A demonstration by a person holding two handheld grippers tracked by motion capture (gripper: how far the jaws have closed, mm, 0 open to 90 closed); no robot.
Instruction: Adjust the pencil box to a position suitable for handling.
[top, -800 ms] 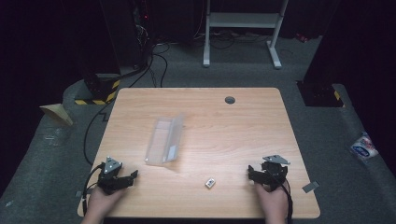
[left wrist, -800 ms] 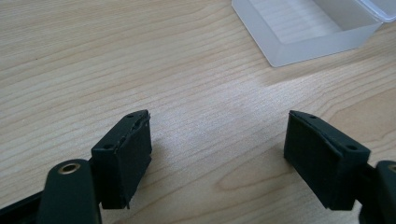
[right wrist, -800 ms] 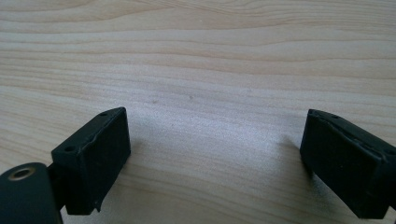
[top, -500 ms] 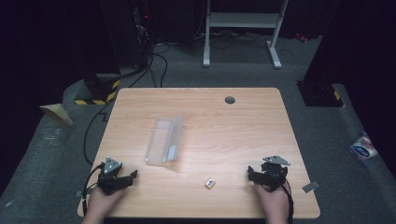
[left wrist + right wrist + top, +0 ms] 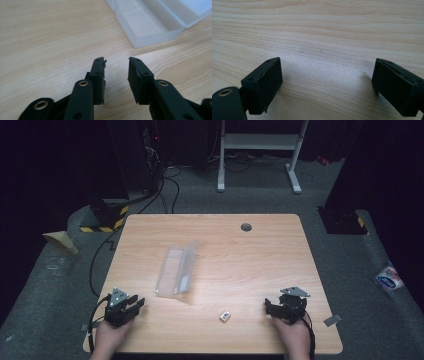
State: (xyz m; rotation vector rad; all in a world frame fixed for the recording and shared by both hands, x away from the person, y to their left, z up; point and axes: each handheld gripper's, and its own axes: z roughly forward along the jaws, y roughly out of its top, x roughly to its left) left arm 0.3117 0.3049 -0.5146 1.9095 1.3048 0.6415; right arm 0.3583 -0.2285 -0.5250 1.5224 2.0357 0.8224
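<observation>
The wooden table [image 5: 260, 250] is carrying an open clear plastic case [image 5: 176, 269] left of centre, its two halves spread apart, and a small white piece [image 5: 225, 316] is lying on the bare wood near the front edge, well apart from the case and between the two hands. The left gripper [image 5: 131, 304] is resting at the front left corner, its jaws standing only narrowly apart with nothing between them; in the left gripper view the case [image 5: 155, 22] is lying ahead and to the right of the left gripper [image 5: 116, 65]. The right gripper [image 5: 270, 307] is resting at the front right, jaws spread wide and empty over bare wood, as the right gripper view [image 5: 327, 75] confirms. Judging from this layout, the step in hand is picking up the small piece, and the right gripper is sitting nearer to it. For a sound pick, the operator should be lowering the jaws so they straddle the piece squarely, closing gently to avoid flicking it away, while the left gripper is steadying the case against sliding.
</observation>
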